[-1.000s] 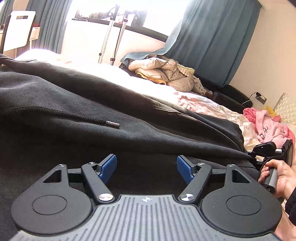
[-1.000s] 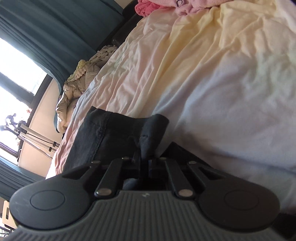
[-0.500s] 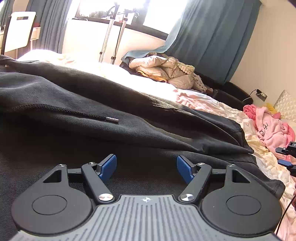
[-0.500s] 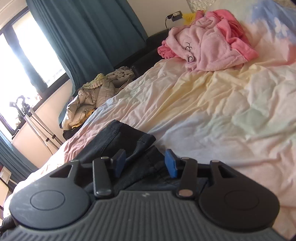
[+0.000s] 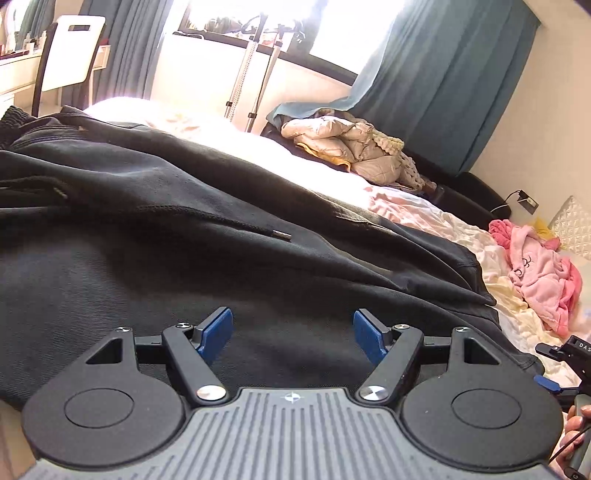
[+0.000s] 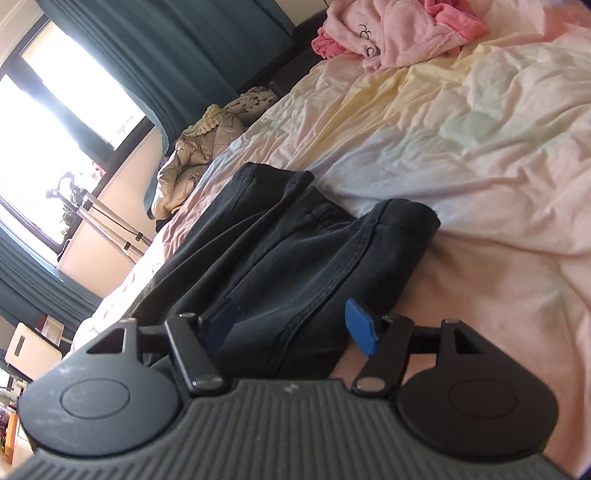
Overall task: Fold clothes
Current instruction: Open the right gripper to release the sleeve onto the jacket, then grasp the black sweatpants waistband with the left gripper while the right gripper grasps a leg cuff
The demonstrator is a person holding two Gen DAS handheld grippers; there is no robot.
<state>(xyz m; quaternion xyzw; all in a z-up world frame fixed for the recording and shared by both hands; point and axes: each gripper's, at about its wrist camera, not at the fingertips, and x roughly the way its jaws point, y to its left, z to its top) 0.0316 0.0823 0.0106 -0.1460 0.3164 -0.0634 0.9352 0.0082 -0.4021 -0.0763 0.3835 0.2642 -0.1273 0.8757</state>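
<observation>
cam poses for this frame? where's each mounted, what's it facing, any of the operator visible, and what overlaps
Left wrist: sits on the left claw, looks down along its open fingers across the black hoodie on the bed toward the window; at right edge the right claw and a hand.
Right wrist: sits on the right claw, rolled, jaws have just been opening over the hoodie's edge, nothing gripped; no body shows.
Shared: hoodie, beige jacket, pink garment, teal curtains.

Sunlight pours through the window [image 5: 258, 22], teal curtains [image 5: 443, 81] hanging alongside, a white chair [image 5: 70, 55] off left.
</observation>
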